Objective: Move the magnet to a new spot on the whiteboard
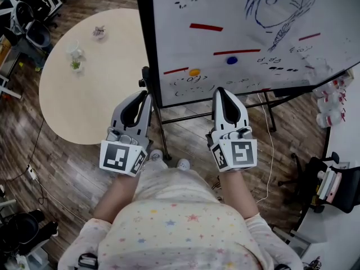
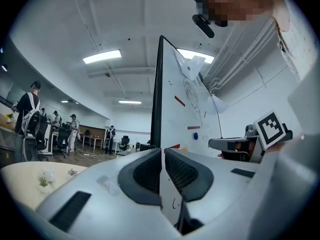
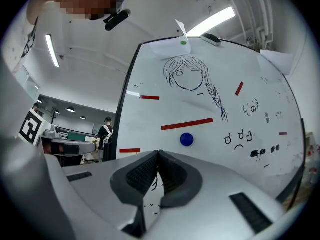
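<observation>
Head view puts us at the approach step, with nothing picked up: we hold the left gripper (image 1: 143,96) and the right gripper (image 1: 220,91) side by side, low in front of the whiteboard (image 1: 225,4), both pointing at its lower edge; in the left gripper view the two pads meet at their tips with nothing between them, and the right gripper view shows the same, so both are clenched and empty; the task's thing we take to be the round blue magnet (image 1: 232,60), stuck to the board just under a long red strip (image 1: 236,52), beyond the right gripper's tip, slightly to its right and apart from it; in the right gripper view it sits just above the closed jaw tips, which makes it the likelier target; a round orange magnet (image 1: 194,72) sits lower and further left, between the lines of the two grippers, and from the task sentence alone we cannot rule it out; the next move, as we judge it, calls for the right gripper to spread its jaws, reach the blue magnet and close squarely across its rim, since a small disc flat on a board gives little to bite and could slip; then we would pull it free and set it on a bare patch, clear of the drawing (image 1: 278,4).
</observation>
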`<state>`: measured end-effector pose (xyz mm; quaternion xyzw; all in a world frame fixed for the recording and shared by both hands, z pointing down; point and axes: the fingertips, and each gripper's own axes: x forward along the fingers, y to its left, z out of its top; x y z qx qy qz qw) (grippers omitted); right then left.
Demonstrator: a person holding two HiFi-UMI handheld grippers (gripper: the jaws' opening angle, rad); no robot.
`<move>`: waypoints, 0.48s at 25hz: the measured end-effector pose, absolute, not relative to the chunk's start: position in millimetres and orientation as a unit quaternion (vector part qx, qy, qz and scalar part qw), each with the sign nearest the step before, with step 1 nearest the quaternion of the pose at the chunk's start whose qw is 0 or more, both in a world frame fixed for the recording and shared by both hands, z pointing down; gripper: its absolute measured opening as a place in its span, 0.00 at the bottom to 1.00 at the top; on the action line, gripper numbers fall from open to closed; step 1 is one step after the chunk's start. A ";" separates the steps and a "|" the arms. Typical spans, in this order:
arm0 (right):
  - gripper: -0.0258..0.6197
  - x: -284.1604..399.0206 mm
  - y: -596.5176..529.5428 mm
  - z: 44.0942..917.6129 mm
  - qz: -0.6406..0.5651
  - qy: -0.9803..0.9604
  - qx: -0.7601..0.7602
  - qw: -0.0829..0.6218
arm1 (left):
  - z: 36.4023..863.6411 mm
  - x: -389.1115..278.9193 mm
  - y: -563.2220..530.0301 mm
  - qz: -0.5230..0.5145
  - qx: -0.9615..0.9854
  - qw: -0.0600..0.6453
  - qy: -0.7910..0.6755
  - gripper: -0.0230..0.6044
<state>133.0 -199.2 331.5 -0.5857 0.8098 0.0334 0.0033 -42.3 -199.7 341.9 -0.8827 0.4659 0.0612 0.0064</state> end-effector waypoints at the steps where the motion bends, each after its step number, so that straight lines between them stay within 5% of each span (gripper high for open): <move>1: 0.04 132.9 -198.8 332.8 0.032 0.810 -0.586 0.003 | 342.9 -42.1 -199.4 0.061 -0.883 0.006 0.466 0.09; 12: 0.04 135.3 -195.8 344.7 0.024 0.806 -0.592 -0.013 | 351.1 -38.1 -200.9 0.057 -0.887 0.008 0.459 0.07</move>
